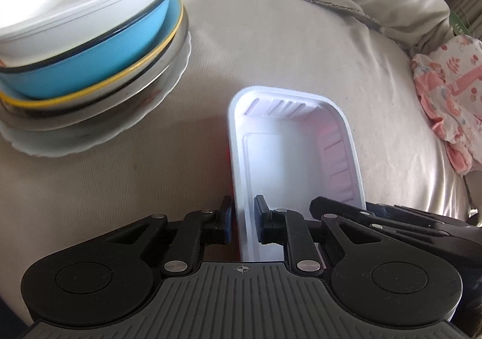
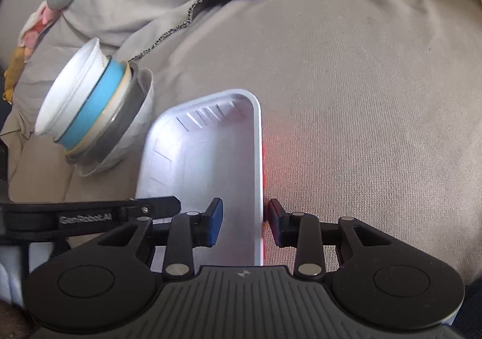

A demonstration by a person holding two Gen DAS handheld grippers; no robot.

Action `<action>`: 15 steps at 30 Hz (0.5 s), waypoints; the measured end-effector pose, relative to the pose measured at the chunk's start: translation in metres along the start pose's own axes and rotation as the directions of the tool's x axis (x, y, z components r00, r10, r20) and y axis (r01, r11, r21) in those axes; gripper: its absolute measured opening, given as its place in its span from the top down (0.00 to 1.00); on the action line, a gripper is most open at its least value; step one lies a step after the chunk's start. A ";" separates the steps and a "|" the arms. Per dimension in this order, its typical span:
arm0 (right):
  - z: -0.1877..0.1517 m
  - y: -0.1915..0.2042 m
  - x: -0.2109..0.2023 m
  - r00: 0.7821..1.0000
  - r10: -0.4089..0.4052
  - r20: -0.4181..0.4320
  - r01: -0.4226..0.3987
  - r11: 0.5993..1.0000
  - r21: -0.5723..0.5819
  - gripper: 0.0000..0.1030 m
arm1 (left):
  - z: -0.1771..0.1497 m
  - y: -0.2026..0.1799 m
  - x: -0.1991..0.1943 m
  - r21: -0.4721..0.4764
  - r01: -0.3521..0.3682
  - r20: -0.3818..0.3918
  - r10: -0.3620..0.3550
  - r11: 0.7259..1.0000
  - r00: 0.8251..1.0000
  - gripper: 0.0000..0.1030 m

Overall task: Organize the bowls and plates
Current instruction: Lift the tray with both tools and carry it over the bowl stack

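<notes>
A: Where is the white tray (image 1: 289, 152) just now?

B: On the beige sheet (image 1: 271, 46), near the stack of bowls (image 1: 90, 46), on the side away from the stack's scalloped bottom plate (image 1: 99, 134). Both grippers are at its near end.

A: What is the left gripper (image 1: 243, 224) doing?

B: It is clamped on the tray's long wall nearer the stack, one pad outside the rim, one inside the tray.

A: And the right gripper (image 2: 245, 224)?

B: It is closed on the opposite long wall, the one farther from the stack, with its blue pad (image 2: 215, 224) inside the tray and the other finger outside. There is a red glow on the sheet beside that wall.

A: What makes up the stack?

B: A white bowl (image 2: 69, 92) on top, a blue bowl (image 2: 93, 110) under it, then a yellow-edged rim, a metal dish and the white scalloped plate.

A: Anything else near the stack?

B: Pink patterned cloth (image 1: 452, 92) lies well beyond the tray from it.
</notes>
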State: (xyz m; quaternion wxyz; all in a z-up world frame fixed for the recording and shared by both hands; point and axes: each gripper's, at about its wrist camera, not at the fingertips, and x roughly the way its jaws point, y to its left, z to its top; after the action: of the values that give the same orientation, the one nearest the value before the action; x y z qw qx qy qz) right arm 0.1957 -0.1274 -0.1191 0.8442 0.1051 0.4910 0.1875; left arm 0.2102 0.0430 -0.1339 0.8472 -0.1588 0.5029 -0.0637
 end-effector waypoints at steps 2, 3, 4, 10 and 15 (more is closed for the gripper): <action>0.000 0.005 0.000 1.000 -0.010 0.003 0.010 1.000 -0.021 0.66 | 0.000 -0.001 0.000 0.002 -0.001 0.002 0.001 1.000 1.000 0.83; 0.001 0.007 -0.001 1.000 -0.017 0.002 0.017 1.000 -0.022 0.66 | 0.000 0.000 -0.003 0.003 0.001 0.002 -0.001 1.000 1.000 0.83; 0.002 0.008 -0.002 1.000 -0.022 -0.005 0.022 1.000 -0.022 0.66 | 0.000 -0.002 -0.006 0.004 0.002 0.008 -0.002 1.000 1.000 0.82; 0.020 0.039 -0.055 0.994 -0.029 0.110 0.036 0.998 -0.059 0.66 | 0.019 -0.008 -0.084 0.058 0.079 0.186 -0.089 0.995 0.979 0.81; 0.068 0.100 -0.113 0.965 0.066 0.253 -0.027 0.987 -0.156 0.67 | 0.054 0.024 -0.184 0.055 0.140 0.414 -0.151 0.989 0.898 0.81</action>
State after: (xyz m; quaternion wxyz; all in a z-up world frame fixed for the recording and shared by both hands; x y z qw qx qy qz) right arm 0.1830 -0.0836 0.0395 0.9016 0.0757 0.3592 0.2289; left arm 0.1672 0.1262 0.0350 0.9298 -0.1956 0.2962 -0.0975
